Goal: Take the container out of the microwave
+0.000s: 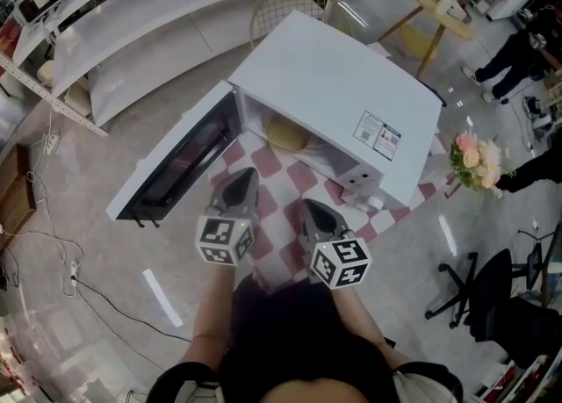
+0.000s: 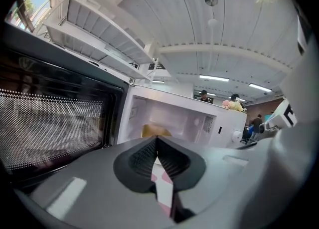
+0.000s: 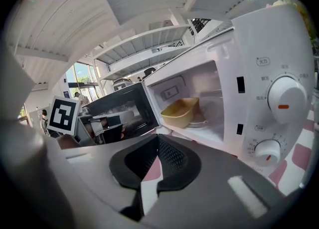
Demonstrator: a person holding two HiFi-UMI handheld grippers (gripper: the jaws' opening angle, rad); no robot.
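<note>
Approach step: shallow yellow plastic container (image 1: 285, 134) sits untouched inside open white microwave (image 1: 342, 76) at frame centre; left gripper (image 1: 244, 178) and right gripper (image 1: 314, 211), both closed and empty, likely must open and reach in.

Bright overhead light, fisheye-warped edges

Microwave (image 1: 342, 103) at frame centre, door (image 1: 180, 160) open toward the lower left.
The container (image 1: 287, 133) sits inside it; left gripper (image 1: 246, 175) and right gripper (image 1: 310, 208) hover side by side below the opening, over the cloth (image 1: 281, 226); flowers (image 1: 477, 160) at right edge.
</note>
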